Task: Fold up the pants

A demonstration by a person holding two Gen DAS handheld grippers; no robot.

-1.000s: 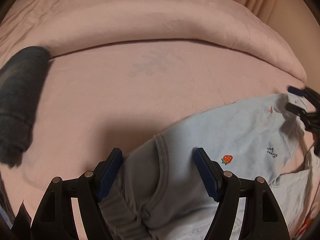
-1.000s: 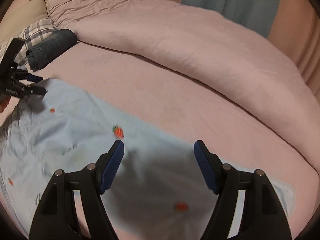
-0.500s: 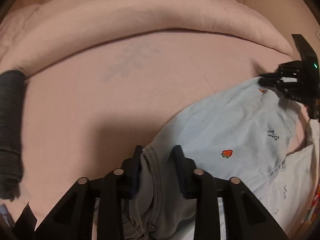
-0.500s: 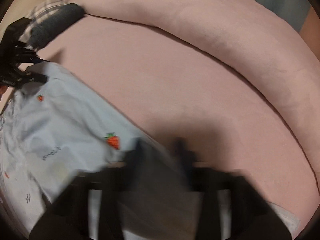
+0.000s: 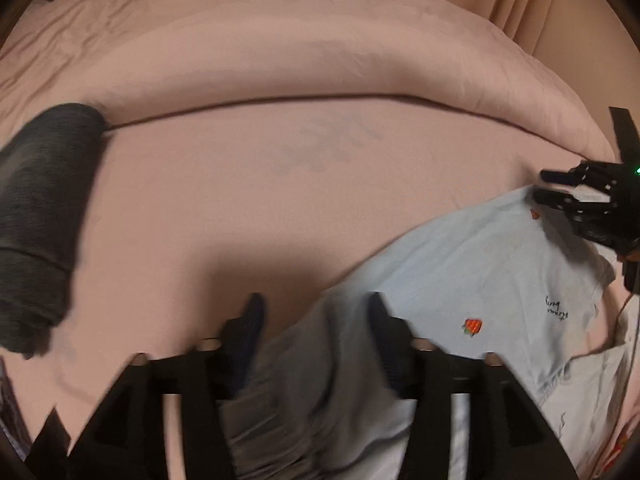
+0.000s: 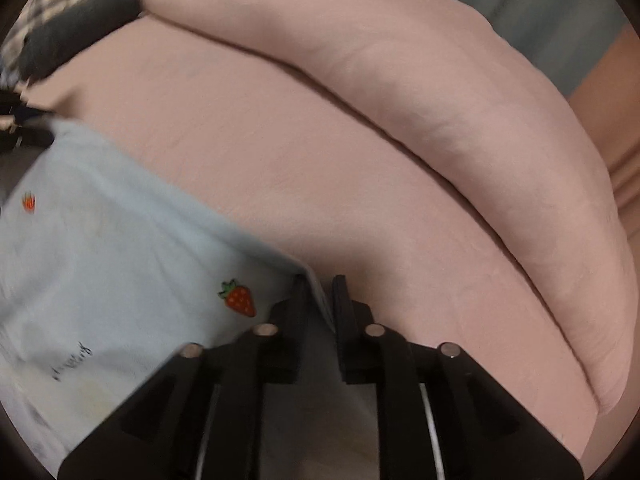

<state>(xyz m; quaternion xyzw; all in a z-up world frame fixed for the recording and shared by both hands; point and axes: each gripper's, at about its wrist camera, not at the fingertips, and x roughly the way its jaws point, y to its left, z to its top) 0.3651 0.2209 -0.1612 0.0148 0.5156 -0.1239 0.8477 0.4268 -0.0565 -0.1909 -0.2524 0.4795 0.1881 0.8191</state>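
right gripper (image 6: 320, 294) pinching pants (image 6: 120, 264), pink bed (image 6: 300, 152)

Motion blur smears the left gripper (image 5: 316, 316) fingers. The pants (image 5: 460, 280) run past the lower frame edges. The dark roll (image 5: 36, 220) is blurred and cut off at the left edge.

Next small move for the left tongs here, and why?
Probably close the left tongs on the pants. They stand open with the cloth lying between them, while the right tongs are shut on the other edge. Both ends likely need a grip before lifting for the fold.
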